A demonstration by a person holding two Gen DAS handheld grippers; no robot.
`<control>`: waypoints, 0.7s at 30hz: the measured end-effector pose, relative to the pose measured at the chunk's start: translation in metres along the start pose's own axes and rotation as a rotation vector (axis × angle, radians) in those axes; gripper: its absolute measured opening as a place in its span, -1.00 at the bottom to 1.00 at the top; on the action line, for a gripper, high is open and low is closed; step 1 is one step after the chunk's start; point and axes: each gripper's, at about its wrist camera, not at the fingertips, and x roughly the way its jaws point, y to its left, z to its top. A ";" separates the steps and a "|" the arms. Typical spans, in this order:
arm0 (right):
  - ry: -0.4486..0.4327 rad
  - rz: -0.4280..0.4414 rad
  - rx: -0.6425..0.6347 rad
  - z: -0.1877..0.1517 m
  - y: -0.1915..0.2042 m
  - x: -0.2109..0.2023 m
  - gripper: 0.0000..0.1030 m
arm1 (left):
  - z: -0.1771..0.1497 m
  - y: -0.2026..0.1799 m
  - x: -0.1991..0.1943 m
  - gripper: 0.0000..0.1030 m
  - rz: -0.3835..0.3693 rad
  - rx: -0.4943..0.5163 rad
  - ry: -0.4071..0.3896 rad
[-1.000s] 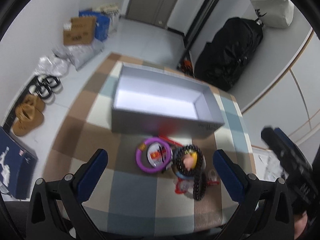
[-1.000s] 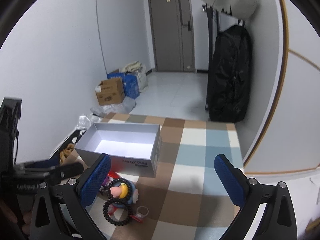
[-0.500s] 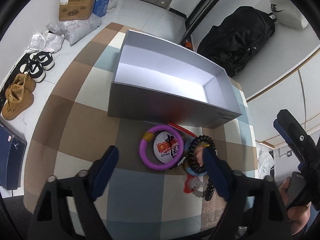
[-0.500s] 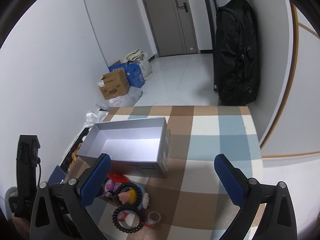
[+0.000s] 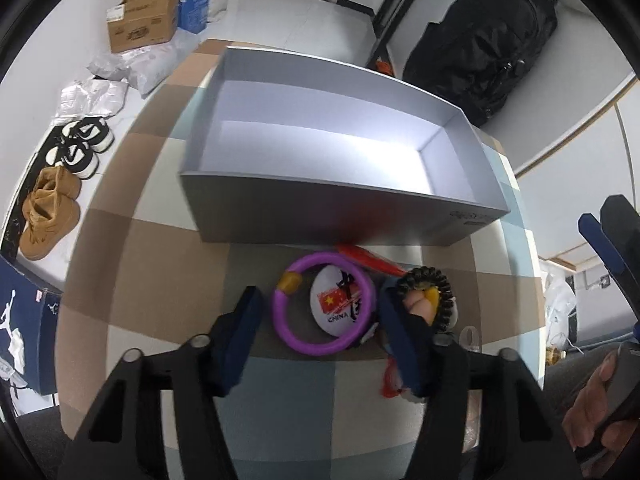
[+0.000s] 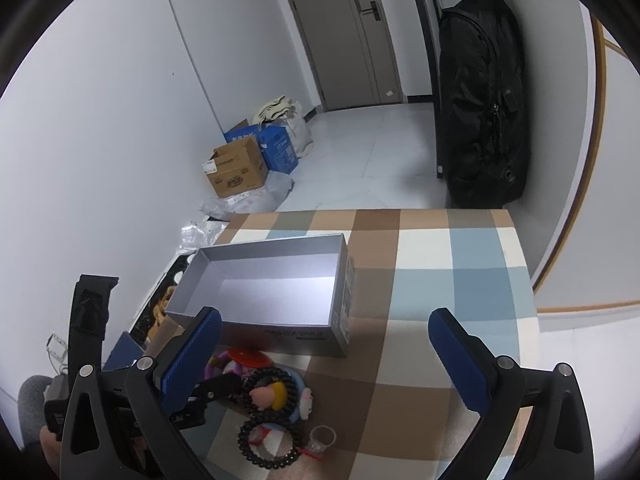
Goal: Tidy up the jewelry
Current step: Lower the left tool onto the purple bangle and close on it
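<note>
left hand-held gripper (image 5: 320,320) closing in around purple bangle (image 5: 323,304), pads not touching yet, right hand-held gripper (image 6: 320,356) wide open holding nothing, grey box (image 5: 336,152) just behind

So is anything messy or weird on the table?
Yes. The jewelry lies in a jumbled heap on the checked cloth right in front of the grey box, not in it: a purple ring over a white badge, and black bead bracelets overlapping. The box looks empty. Nothing seems broken or spilled.
</note>
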 end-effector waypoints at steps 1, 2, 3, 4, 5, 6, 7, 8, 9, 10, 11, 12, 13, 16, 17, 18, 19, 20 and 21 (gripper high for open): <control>-0.002 0.000 0.000 0.001 -0.001 0.000 1.00 | 0.000 0.000 0.000 -0.04 0.000 0.003 -0.001; -0.002 0.000 0.002 0.001 -0.001 0.000 1.00 | -0.001 -0.001 -0.001 -0.05 0.003 0.008 -0.003; -0.001 0.002 0.006 0.001 -0.002 0.000 1.00 | -0.002 0.000 -0.002 -0.07 0.004 0.012 -0.005; 0.000 0.002 0.009 0.002 -0.002 0.000 1.00 | -0.002 -0.001 -0.002 -0.08 0.005 0.014 -0.006; 0.002 0.002 0.010 0.001 -0.003 0.000 1.00 | -0.002 -0.001 -0.002 -0.08 0.007 0.017 -0.008; 0.003 0.002 0.011 0.001 -0.003 0.000 1.00 | -0.001 -0.002 -0.002 -0.09 0.008 0.019 -0.009; 0.004 0.001 0.011 0.001 -0.003 0.000 1.00 | -0.001 -0.002 -0.002 -0.09 0.009 0.021 -0.008; 0.004 0.000 0.013 0.001 -0.004 0.000 1.00 | -0.001 -0.001 -0.002 -0.09 0.009 0.019 -0.007; 0.005 0.001 0.016 0.001 -0.005 0.000 1.00 | -0.001 0.000 -0.002 -0.10 0.004 0.015 -0.005; 0.005 0.001 0.019 0.001 -0.006 -0.001 1.00 | -0.001 0.001 -0.002 -0.10 -0.002 0.009 -0.002; 0.007 0.002 0.024 0.001 -0.007 -0.001 1.00 | -0.001 0.000 -0.001 -0.10 -0.005 0.002 0.001; 0.010 0.002 0.030 0.001 -0.009 -0.001 1.00 | 0.000 0.001 -0.001 -0.10 -0.011 -0.008 0.006; 0.014 0.002 0.036 0.000 -0.011 0.000 1.00 | 0.000 0.000 0.000 -0.10 -0.015 -0.015 0.008; 0.023 0.003 0.052 0.000 -0.015 0.001 1.00 | 0.001 0.002 -0.001 -0.11 -0.027 -0.036 0.010; 0.029 0.001 0.054 -0.001 -0.016 0.002 1.00 | 0.001 0.003 -0.002 -0.11 -0.029 -0.041 0.010; 0.035 -0.001 0.059 -0.002 -0.017 0.003 1.00 | 0.001 0.004 -0.004 -0.11 -0.037 -0.049 0.008; 0.044 0.006 0.068 -0.003 -0.018 0.004 1.00 | 0.000 0.005 -0.005 -0.11 -0.044 -0.055 0.006; 0.053 0.016 0.076 -0.004 -0.019 0.005 1.00 | 0.000 0.006 -0.007 -0.11 -0.053 -0.064 0.004; 0.065 0.027 0.086 -0.005 -0.020 0.007 1.00 | 0.000 0.008 -0.009 -0.11 -0.060 -0.072 -0.001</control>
